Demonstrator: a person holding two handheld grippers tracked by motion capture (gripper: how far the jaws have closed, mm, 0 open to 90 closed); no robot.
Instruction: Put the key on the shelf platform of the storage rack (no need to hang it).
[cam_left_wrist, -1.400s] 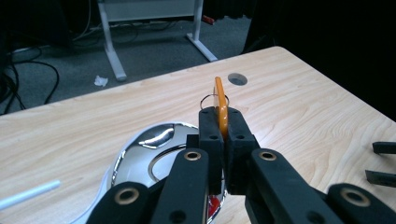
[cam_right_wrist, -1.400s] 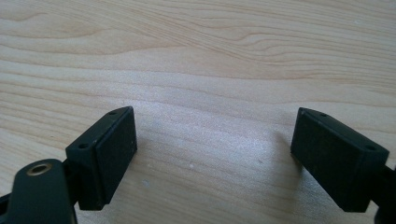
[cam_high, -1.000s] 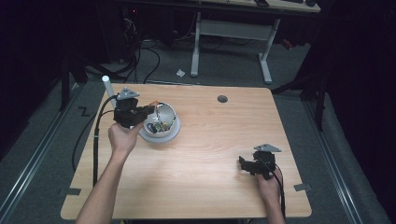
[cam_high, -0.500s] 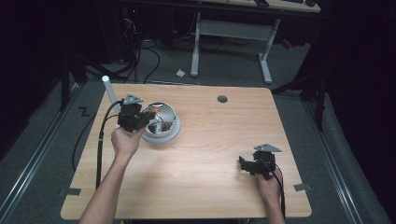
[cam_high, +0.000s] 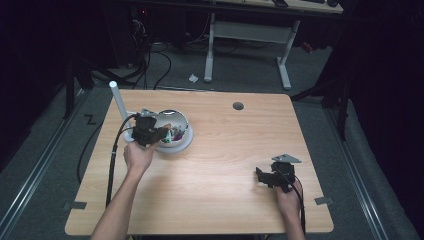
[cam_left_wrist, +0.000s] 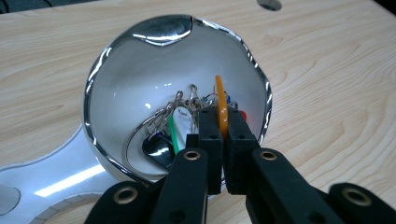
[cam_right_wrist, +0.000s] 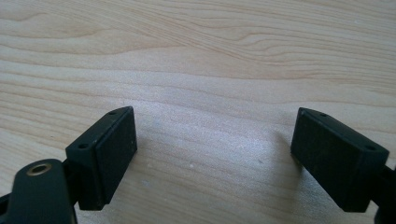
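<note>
Left gripper (cam_left_wrist: 220, 135) lowered into steel bowl (cam_left_wrist: 140, 84), clamping orange tag (cam_left_wrist: 219, 105) among keys (cam_left_wrist: 177, 116).

Overhead light falls on the bench (cam_high: 225, 150); surroundings are near black. Strong glare streaks the steel bowl (cam_left_wrist: 163, 32) (mirror reflections). The high view is soft; close views sharp, with faint shadows.

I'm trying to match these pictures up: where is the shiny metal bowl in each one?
High view: the metal bowl sits on the table's left half, at the left gripper.
Left gripper view: the bowl fills the centre, behind jaws pinching an orange tag.
Right gripper view: not in it.
Shared landmark: the wooden table.
</note>
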